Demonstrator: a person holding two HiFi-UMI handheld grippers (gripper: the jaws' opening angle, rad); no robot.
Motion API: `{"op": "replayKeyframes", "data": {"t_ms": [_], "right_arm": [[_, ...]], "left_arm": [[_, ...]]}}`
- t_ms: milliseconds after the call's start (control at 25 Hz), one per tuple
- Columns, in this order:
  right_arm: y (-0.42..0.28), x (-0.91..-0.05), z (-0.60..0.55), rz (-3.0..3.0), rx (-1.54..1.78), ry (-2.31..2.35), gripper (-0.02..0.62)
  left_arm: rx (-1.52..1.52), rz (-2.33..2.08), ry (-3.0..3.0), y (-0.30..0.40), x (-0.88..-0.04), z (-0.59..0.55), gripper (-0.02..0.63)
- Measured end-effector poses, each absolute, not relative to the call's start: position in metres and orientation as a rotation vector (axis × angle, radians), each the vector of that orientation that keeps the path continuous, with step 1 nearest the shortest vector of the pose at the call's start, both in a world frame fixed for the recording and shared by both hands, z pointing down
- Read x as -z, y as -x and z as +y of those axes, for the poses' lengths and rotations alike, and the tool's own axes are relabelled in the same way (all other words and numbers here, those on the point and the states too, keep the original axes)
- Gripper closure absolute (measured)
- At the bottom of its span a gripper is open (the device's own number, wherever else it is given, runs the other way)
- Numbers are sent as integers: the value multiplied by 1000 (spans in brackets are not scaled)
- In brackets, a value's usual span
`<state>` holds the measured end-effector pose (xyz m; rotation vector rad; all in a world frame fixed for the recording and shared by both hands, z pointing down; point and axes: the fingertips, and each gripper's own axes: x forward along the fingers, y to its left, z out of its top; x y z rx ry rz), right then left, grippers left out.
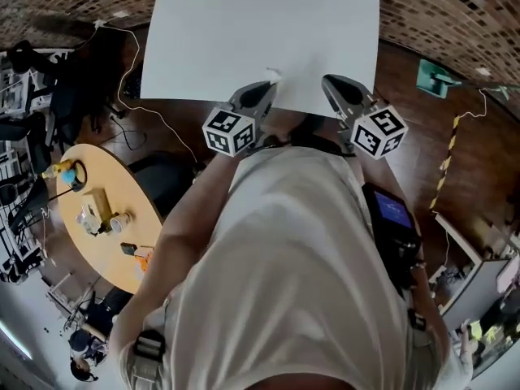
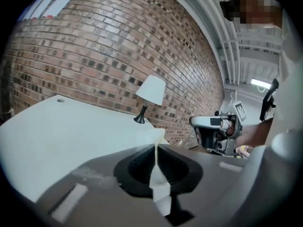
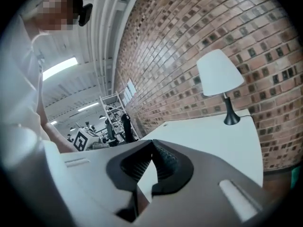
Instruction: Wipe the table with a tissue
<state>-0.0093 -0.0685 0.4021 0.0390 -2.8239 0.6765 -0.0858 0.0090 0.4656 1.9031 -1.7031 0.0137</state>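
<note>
A white table [image 1: 244, 39] lies ahead of me, and both grippers hover at its near edge. My left gripper [image 1: 265, 85] is shut on a white tissue [image 1: 273, 75]. In the left gripper view the tissue [image 2: 159, 183] runs as a thin folded strip between the dark ribbed pads [image 2: 175, 167], and its tip pokes out past the left gripper [image 2: 155, 146]. My right gripper [image 1: 328, 80] is beside it, to the right. In its own view the right gripper [image 3: 151, 144] has its jaws meeting at the tips with nothing between them. Neither gripper touches the tabletop [image 3: 208, 136].
A white lamp [image 2: 151, 91] stands at the table's far right corner against a brick wall [image 3: 199, 27]. A round wooden table [image 1: 106, 218] with small items stands to my left. Cables trail on the floor [image 1: 138, 71] there.
</note>
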Motion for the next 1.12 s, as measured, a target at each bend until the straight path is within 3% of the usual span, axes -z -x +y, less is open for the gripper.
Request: {"op": "replayKeyframes", "data": {"t_ms": [320, 1120], "right_arm": [[63, -370, 42, -2840, -469, 142, 588], [62, -359, 56, -2845, -491, 196, 588]], "left_arm": [[85, -1894, -1872, 141, -425, 120, 584], [125, -1862, -1953, 124, -406, 108, 583]]}}
